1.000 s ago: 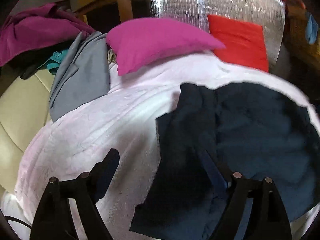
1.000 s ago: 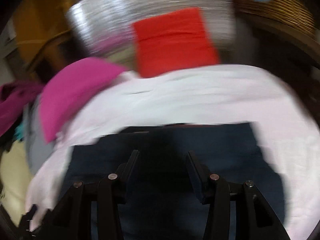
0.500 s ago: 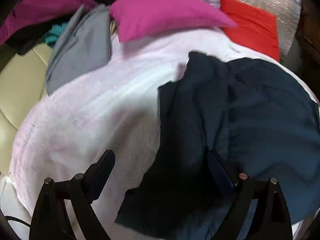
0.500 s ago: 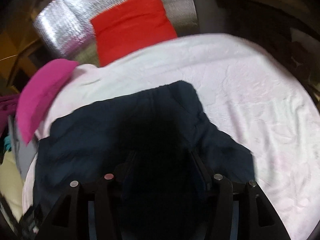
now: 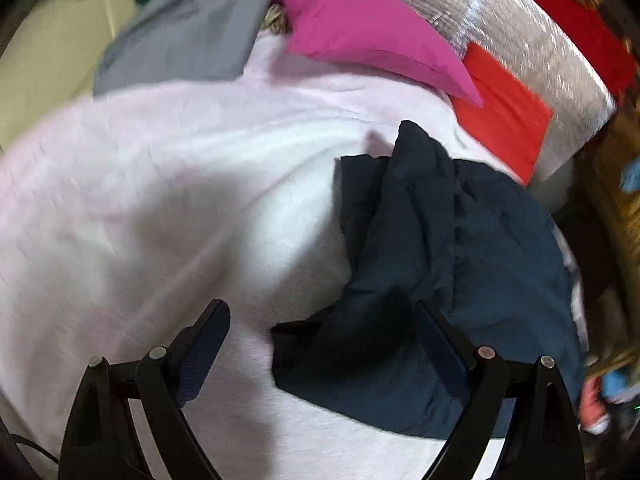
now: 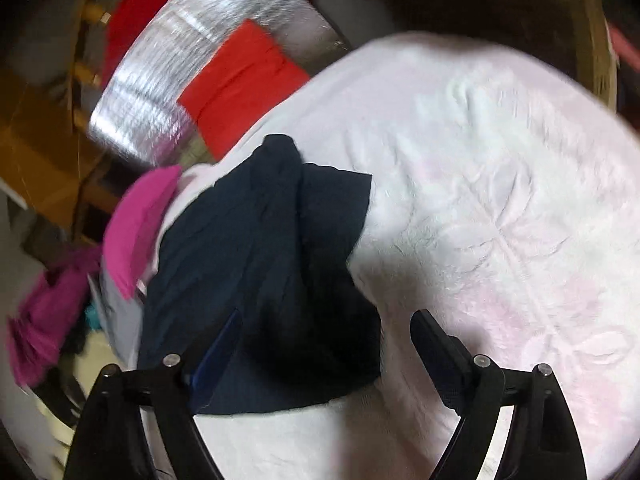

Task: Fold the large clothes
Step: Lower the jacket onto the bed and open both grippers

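dark navy garment [image 5: 460, 264] lies bunched and creased on the pale blanket [image 5: 160, 200], both tongs spread wide, empty.

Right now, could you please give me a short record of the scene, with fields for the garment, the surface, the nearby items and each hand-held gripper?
garment: dark navy garment, bunched and partly folded, lying on the bed
surface: pale pink blanket, embossed pattern
nearby items: magenta pillow; red cushion against silver foil panel; grey garment
left hand-held gripper: open, holding nothing, over the garment's near edge
right hand-held gripper: jaws have just been opening; garment edge between them, not pressed
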`<state>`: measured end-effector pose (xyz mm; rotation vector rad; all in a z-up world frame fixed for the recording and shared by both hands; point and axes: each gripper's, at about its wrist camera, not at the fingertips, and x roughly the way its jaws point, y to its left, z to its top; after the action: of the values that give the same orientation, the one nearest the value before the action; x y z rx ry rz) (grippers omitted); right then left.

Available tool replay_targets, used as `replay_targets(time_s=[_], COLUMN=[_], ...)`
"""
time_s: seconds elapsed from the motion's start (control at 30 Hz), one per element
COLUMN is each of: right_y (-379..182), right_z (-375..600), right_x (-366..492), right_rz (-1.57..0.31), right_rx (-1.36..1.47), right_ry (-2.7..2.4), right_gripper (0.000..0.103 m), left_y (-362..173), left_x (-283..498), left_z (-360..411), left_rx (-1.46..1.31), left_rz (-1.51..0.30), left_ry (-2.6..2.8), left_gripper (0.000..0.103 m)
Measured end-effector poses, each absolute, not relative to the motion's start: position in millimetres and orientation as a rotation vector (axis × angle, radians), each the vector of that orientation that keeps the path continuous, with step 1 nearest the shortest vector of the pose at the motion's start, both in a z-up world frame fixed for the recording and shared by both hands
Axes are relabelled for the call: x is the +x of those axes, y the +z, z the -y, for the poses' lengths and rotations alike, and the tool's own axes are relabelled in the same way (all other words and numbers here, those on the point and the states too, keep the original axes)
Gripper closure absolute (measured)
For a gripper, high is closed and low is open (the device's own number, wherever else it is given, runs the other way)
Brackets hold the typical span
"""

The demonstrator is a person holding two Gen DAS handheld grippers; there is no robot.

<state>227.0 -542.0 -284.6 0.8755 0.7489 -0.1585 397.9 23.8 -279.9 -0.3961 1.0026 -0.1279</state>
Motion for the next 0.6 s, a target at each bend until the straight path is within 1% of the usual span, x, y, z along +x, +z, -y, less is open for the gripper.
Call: replay_targets(time_s=[0.07,0.17,0.2,0.27,0.3,0.33,0.37,0.4,0.43,0.53,0.57,0.6], right_y=[-295,-311,-317,-324,-320,-313,-305,-298,-289,-268,-273,-281], right_z=[543,539,537,530,527,523,518,514,510,501,501,502], right_x=[244,271,283,300,302,304,307,307,307,303,306,310], right_rz=[-0.753,-0.786,-0.805,-0.837,-0.834,-0.827,-0.818,-0.806,-0.787,-0.701,-0.708,-0.746], right_rx=[0.909,0.928,0.927,0.925,0.912,0.885,0.850,0.820,0.786,0.697,0.689,0.687], right_ry=[-0.115,-0.100,-0.096,-0.102,-0.102,-0.106,-0.117,-0.126,-0.133,-0.151,-0.163,-0.184], right_gripper=[0.015,0.015,0.015,0.023,0.034,0.046,0.050,0.058,0.063,0.066,0.066,0.066], left_y=[-285,-287,-290,-291,-290,-289,-287,-284,-281,-283,-285,-288], left_x=[403,406,408,410,413,414,415,416,415,413,414,415], left_z=[-19,-6,-1,6,8,10,12,13,14,23,23,24], left_rx=[-0.438,-0.397,-0.389,-0.385,-0.371,-0.354,-0.346,-0.363,-0.379,-0.304,-0.302,-0.302], left_rz=[-1.026,-1.026,-1.036,-1.038,-1.021,-1.015,-1.009,-0.998,-0.992,-1.010,-1.020,-1.032], left_ry=[-0.202,-0.218,-0.233,-0.244,-0.237,-0.236,-0.243,-0.278,-0.300,-0.266,-0.261,-0.253], left_gripper=[0.010,0.012,0.016,0.025,0.035,0.042,0.056,0.073,0.073,0.073,0.071,0.062])
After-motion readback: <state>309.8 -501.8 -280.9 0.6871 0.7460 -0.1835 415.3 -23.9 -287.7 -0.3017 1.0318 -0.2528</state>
